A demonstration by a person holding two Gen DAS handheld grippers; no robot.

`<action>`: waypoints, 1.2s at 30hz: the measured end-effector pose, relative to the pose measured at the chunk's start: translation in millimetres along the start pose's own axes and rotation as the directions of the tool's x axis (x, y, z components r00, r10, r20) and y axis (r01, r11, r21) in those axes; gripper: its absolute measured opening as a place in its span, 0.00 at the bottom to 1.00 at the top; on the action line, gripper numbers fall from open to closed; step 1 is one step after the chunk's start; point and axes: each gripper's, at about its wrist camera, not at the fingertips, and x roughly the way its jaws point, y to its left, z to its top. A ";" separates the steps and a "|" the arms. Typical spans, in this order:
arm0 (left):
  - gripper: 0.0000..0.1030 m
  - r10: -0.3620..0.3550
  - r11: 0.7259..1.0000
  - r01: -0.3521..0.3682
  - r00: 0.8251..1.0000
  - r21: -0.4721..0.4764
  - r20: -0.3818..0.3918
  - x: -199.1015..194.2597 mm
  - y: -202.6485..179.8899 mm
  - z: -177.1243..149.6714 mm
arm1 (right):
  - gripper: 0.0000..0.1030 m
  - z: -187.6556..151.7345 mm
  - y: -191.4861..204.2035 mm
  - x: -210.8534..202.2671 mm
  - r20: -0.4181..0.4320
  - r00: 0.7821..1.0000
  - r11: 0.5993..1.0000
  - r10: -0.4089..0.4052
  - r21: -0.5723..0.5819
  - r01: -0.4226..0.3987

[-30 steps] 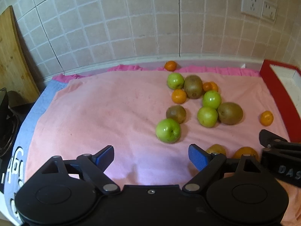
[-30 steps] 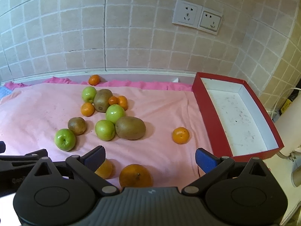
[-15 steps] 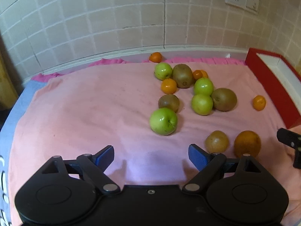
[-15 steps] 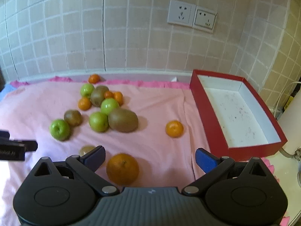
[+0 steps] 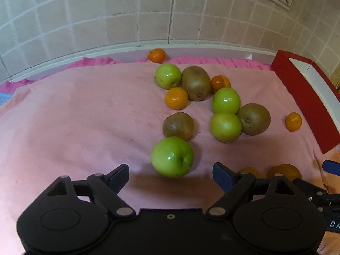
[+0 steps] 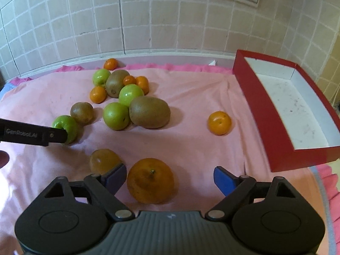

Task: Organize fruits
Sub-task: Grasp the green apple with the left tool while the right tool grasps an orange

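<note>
The left gripper (image 5: 171, 176) has its blue-padded fingers (image 5: 119, 177) wide apart, and the nearest green apple (image 5: 172, 156) lies just in front of the gap between them; the pads do not touch it. The right gripper (image 6: 170, 177) also has its fingers (image 6: 224, 179) apart, though its jaws have just been closing a little. The large orange (image 6: 150, 180) sits between them, close to the left pad, with no clear contact.

Just left of that orange is a brownish round fruit (image 6: 103, 161), partly behind the finger. Behind the nearest apple a small kiwi (image 5: 178, 125) lies almost against it. Further back the other fruits are in a loose group on the pink cloth (image 5: 74, 116) that covers the tabletop: green apples, two bigger kiwis and several mandarins. One mandarin (image 6: 219, 122) lies alone, between the group and the red box (image 6: 255, 89), which stands at the right edge of the cloth with its white inside showing. Another mandarin (image 5: 156, 55) rests at the foot of the tiled wall (image 5: 106, 17).
</note>
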 end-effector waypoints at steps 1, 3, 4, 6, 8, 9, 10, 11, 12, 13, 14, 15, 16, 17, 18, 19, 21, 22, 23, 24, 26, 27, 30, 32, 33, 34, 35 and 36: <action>0.99 0.007 1.000 -0.007 1.000 0.005 -0.004 3.7 -0.5 1.3 | 0.87 -0.2 0.2 2.9 -0.011 1.000 1.000 0.001 -0.001 -0.001; 0.99 0.041 0.999 -0.041 0.999 0.025 -0.006 10.3 -3.4 2.8 | 0.87 -1.0 -0.9 8.2 -0.034 0.999 1.000 0.012 0.008 -0.012; 0.99 0.057 0.998 -0.056 0.998 0.033 -0.007 13.2 -4.3 3.3 | 0.87 -1.5 -1.5 10.5 -0.043 0.999 1.000 0.020 0.015 -0.019; 0.99 0.069 0.997 -0.068 0.998 0.044 -0.013 19.2 -5.0 4.7 | 0.85 -2.2 -1.3 15.7 -0.052 0.999 1.000 0.011 0.016 -0.010; 0.99 0.061 0.997 -0.060 0.998 0.042 -0.022 25.7 -3.9 6.5 | 0.85 -1.5 -1.7 19.6 -0.056 0.998 0.999 0.032 0.031 -0.030; 0.98 0.063 0.997 -0.062 0.997 0.042 -0.032 29.6 -3.7 7.3 | 0.85 -0.5 -0.9 21.7 -0.062 0.997 0.999 0.036 0.033 -0.034; 0.98 0.061 0.997 -0.059 0.997 0.046 -0.037 33.1 -3.7 7.7 | 0.85 0.6 0.1 23.3 -0.068 0.997 0.999 0.039 0.035 -0.036; 0.98 0.058 0.997 -0.056 0.997 0.047 -0.042 36.1 -3.6 7.8 | 0.85 1.7 1.4 24.6 -0.073 0.996 0.999 0.043 0.034 -0.041; 0.98 0.055 0.998 -0.053 0.997 0.046 -0.045 38.4 -3.4 7.7 | 0.85 2.9 2.5 26.0 -0.081 0.996 0.998 0.047 0.034 -0.044; 0.98 0.051 0.998 -0.049 0.998 0.046 -0.047 39.9 -3.7 7.6 | 0.84 3.8 3.2 27.5 -0.090 0.994 0.998 0.053 0.037 -0.050; 0.98 0.051 0.998 -0.049 0.998 0.046 -0.047 41.4 -3.9 7.8 | 0.80 4.2 4.5 29.4 -0.100 0.993 0.998 0.061 0.039 -0.057; 0.98 0.052 0.998 -0.050 0.998 0.046 -0.047 42.8 -3.9 7.8 | 0.77 4.6 5.2 32.0 -0.114 0.991 0.997 0.068 0.043 -0.064; 0.98 0.052 0.998 -0.049 0.998 0.045 -0.047 43.7 -4.1 8.0 | 0.72 4.7 5.3 35.5 -0.128 0.989 0.996 0.077 0.050 -0.072; 0.98 0.048 0.998 -0.046 0.998 0.040 -0.050 45.3 -3.3 8.3 | 0.66 4.6 5.1 39.2 -0.143 0.986 0.995 0.087 0.060 -0.080; 0.95 0.045 0.998 -0.043 0.998 0.035 -0.053 46.7 -2.5 9.1 | 0.62 4.5 3.2 43.1 -0.158 0.982 0.992 0.106 0.079 -0.095; 0.92 0.040 0.999 -0.039 0.998 0.033 -0.049 46.7 -1.9 9.5 | 0.59 4.1 1.6 45.1 -0.164 0.979 0.989 0.124 0.098 -0.109; 0.88 0.034 0.999 -0.033 0.999 0.034 -0.042 45.8 -1.2 10.6 | 0.60 3.7 -1.1 46.7 -0.164 0.977 0.985 0.138 0.121 -0.119; 0.87 0.034 0.999 -0.033 0.999 0.033 -0.043 46.7 -0.8 11.4 | 0.60 3.7 -1.2 46.4 -0.160 0.977 0.985 0.138 0.123 -0.119; 0.87 0.032 0.999 -0.031 0.999 0.032 -0.044 47.2 -0.6 11.5 | 0.59 3.7 -0.6 46.1 -0.156 0.979 0.986 0.135 0.120 -0.116; 0.87 0.030 0.999 -0.029 0.999 0.032 -0.044 47.7 -0.3 11.3 | 0.59 3.8 1.0 46.1 -0.154 0.980 0.987 0.129 0.114 -0.112; 0.85 0.027 0.999 -0.025 0.999 0.030 -0.042 47.8 0.0 10.2 | 0.59 4.2 3.3 46.0 -0.151 0.982 0.989 0.118 0.103 -0.103; 0.79 0.024 0.999 -0.023 0.999 0.030 -0.039 47.3 0.1 9.7 | 0.59 4.3 4.0 45.9 -0.148 0.982 0.990 0.114 0.101 -0.100; 0.60 0.005 0.999 -0.003 0.999 0.049 -0.034 43.0 -0.5 9.0 | 0.58 3.5 4.1 44.3 -0.137 0.984 0.990 0.110 0.101 -0.097; 0.61 -0.002 0.999 0.004 0.999 0.045 -0.039 41.8 1.0 9.0 | 0.57 2.7 4.9 40.9 -0.125 0.986 0.991 0.106 0.098 -0.094; 0.61 -0.008 0.999 0.010 0.999 0.040 -0.038 41.7 2.5 8.4 | 0.57 2.6 5.6 39.5 -0.121 0.988 0.991 0.101 0.096 -0.090; 0.61 -0.015 0.999 0.016 0.999 0.036 -0.035 40.8 3.9 7.4 | 0.57 2.0 6.2 38.0 -0.118 0.989 0.992 0.092 0.092 -0.081; 0.61 -0.020 0.999 0.021 0.999 0.032 -0.032 39.9 5.3 6.6 | 0.57 1.5 6.7 36.2 -0.113 0.990 0.993 0.082 0.089 -0.072; 0.60 -0.026 0.999 0.027 0.999 0.028 -0.028 39.0 6.5 5.6 | 0.57 0.8 7.3 33.9 -0.105 0.991 0.994 0.077 0.089 -0.067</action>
